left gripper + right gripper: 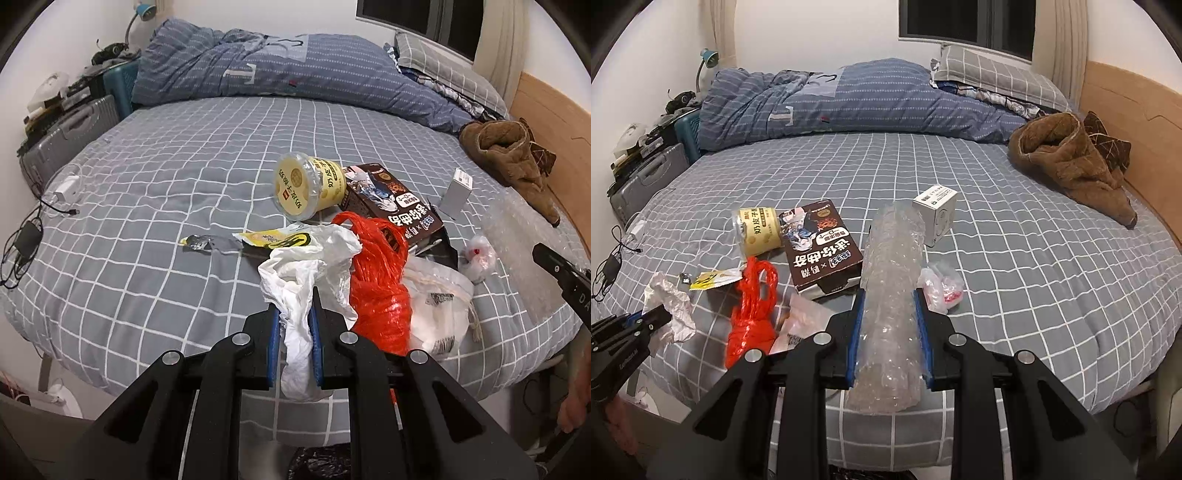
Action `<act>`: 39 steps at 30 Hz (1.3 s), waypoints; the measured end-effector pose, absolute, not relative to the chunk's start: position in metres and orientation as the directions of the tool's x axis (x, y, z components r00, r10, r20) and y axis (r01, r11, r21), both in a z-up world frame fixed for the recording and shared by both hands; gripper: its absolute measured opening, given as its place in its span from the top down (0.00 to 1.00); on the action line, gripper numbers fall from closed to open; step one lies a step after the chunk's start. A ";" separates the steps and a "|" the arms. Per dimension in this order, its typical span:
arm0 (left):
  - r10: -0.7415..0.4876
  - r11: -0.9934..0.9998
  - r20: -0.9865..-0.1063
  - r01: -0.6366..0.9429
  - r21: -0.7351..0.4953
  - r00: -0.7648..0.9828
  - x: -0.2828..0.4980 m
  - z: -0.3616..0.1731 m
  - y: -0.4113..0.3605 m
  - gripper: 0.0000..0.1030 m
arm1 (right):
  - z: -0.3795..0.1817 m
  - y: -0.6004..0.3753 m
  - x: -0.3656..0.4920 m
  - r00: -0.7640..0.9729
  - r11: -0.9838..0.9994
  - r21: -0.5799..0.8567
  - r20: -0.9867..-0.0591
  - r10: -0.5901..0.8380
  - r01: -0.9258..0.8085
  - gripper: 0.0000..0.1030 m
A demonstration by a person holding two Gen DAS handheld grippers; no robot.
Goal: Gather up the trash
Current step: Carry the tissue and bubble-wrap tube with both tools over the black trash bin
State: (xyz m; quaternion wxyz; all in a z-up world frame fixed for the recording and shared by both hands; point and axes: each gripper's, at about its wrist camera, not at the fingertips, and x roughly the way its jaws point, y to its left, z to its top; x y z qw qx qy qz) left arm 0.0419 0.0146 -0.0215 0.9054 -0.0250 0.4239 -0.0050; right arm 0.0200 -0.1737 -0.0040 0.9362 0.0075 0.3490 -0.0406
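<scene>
- Clearly, the left gripper [295, 314] has its blue-padded fingers [272, 343] pinched narrow around a crumpled white plastic bag [306, 273] at the near edge of the bed [166, 184].
- Equally, the right gripper [889, 314] clamps a roll of bubble wrap [892, 280], which stands out far past the fingertips.
- From the left wrist view, the bubble wrap shows only as a hazy sheet at the far right, and the lid of the yellow cup [308, 188] faces the camera.
- From the right wrist view, the cup lies on its side, touching the brown box [822, 247].
- Between the grippers, an orange-red bag [753, 314] rests on the sheet, with a yellow wrapper [709, 278] just to its left.
- Only the right view shows the small white box [936, 214] plainly, far right of the roll.
</scene>
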 end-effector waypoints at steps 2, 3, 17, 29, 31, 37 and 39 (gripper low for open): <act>-0.032 0.999 -0.765 -0.008 -0.049 0.644 0.035 -0.020 0.014 0.87 | -0.003 -0.172 0.013 0.755 0.997 -0.013 -0.652 -0.068 0.079 0.77; -0.033 0.999 -0.764 -0.007 -0.048 0.644 0.033 -0.019 0.014 0.87 | -0.003 -0.171 0.008 0.757 0.997 -0.012 -0.650 -0.067 0.077 0.77; -0.040 0.999 -0.754 0.005 -0.048 0.655 -0.019 -0.011 0.000 0.87 | 0.002 -0.164 -0.052 0.761 0.997 -0.004 -0.647 -0.057 0.072 0.77; -0.050 0.998 -0.765 0.014 -0.054 0.642 -0.066 -0.015 -0.010 0.87 | -0.013 -0.153 -0.112 0.738 0.998 0.013 -0.674 -0.033 0.056 0.77; -0.048 0.999 -0.772 0.013 -0.051 0.633 -0.073 -0.019 -0.011 0.87 | -0.017 -0.153 -0.118 0.730 0.998 0.014 -0.682 -0.030 0.054 0.77; -0.049 0.998 -0.790 0.006 -0.056 0.611 -0.094 -0.029 -0.011 0.87 | -0.034 -0.141 -0.139 0.707 0.999 0.010 -0.707 -0.022 0.040 0.77; -0.049 0.998 -0.795 0.003 -0.060 0.605 -0.100 -0.032 -0.009 0.87 | -0.037 -0.136 -0.144 0.701 0.999 0.010 -0.713 -0.015 0.032 0.77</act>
